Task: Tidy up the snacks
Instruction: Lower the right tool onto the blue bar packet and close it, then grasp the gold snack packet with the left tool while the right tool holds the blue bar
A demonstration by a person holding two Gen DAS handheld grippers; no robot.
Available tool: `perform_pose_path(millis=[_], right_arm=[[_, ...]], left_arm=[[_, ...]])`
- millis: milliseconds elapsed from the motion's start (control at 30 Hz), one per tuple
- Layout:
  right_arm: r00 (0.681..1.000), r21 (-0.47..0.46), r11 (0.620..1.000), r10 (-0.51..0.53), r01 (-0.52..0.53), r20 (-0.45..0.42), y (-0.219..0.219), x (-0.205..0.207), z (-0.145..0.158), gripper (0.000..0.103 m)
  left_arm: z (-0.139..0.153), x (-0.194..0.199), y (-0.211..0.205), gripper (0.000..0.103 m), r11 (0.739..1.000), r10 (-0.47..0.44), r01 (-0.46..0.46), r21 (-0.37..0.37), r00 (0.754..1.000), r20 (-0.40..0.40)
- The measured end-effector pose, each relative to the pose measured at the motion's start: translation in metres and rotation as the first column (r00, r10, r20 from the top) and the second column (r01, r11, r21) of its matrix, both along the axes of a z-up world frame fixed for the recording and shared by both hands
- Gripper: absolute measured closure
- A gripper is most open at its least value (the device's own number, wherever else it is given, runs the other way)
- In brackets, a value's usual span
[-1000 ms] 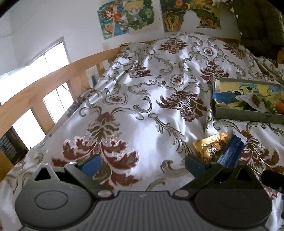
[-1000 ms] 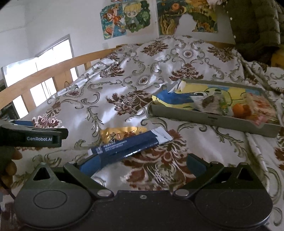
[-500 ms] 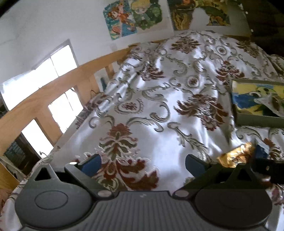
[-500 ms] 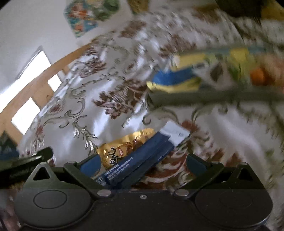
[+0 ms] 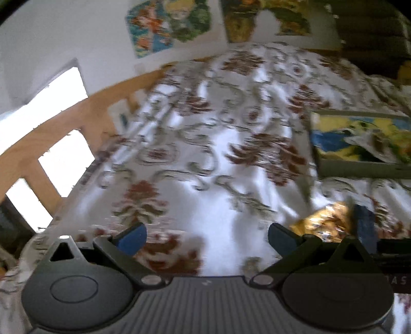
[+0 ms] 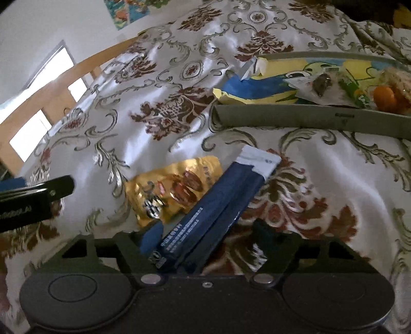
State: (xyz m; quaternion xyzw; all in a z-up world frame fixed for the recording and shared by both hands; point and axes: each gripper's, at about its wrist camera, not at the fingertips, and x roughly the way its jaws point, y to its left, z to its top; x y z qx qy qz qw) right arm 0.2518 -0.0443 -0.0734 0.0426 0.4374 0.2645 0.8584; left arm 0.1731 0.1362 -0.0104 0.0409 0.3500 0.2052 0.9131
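A long dark blue snack packet (image 6: 218,205) lies on the patterned bedspread, partly over a gold foil packet (image 6: 174,187). My right gripper (image 6: 209,233) is low over the blue packet's near end. Its jaws are closing with the packet between them, and the right pad still stands clear of it. A grey-green tray (image 6: 308,119) behind holds a yellow-and-blue bag and several small snacks. My left gripper (image 5: 206,236) is open over bare bedspread, left of the gold packet (image 5: 321,223) and the blue packet (image 5: 363,223). The tray (image 5: 359,169) sits at the right of that view.
A wooden bed rail (image 5: 64,123) runs along the left, with a bright window behind it. Posters (image 5: 169,23) hang on the wall beyond the bed. Dark clothing (image 5: 372,38) lies at the far right. The left gripper's black finger (image 6: 36,197) juts in left of the gold packet.
My right gripper has dropped and tilted down onto the blue packet, and its jaws have narrowed around it. The left gripper has drifted slightly sideways, still open.
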Motion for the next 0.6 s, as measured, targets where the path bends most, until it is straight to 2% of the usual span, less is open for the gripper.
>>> perform_pose_path(millis=[167,300,467,533,600], right_arm=[[0.998,-0.037,0.998,0.06,-0.06,0.011,-0.03,-0.002,-0.002,0.045],[0.996,-0.051,0.995,0.084,-0.083,0.016,-0.049,-0.002,0.0,0.048],[0.997,-0.038,0.997,0.075,-0.074,0.018,-0.061,0.001,0.0,0.047],[0.996,-0.034,0.996,0.085,-0.084,0.034,-0.059,0.002,0.0,0.038],[0.995,-0.033,0.996,0.088,-0.086,0.051,-0.056,0.006,0.001,0.034]], left_arm=[[-0.012,0.013,-0.017,0.001,0.99,-0.139,0.138,-0.032,0.99,-0.029],[-0.022,0.028,-0.032,0.0,0.972,-0.234,0.232,-0.031,0.969,-0.077],[-0.034,0.045,-0.046,0.0,0.949,-0.315,0.314,-0.026,0.94,-0.131],[-0.036,0.051,-0.05,0.0,0.944,-0.33,0.331,-0.016,0.934,-0.141],[-0.038,0.057,-0.054,0.0,0.936,-0.351,0.353,-0.008,0.925,-0.148]])
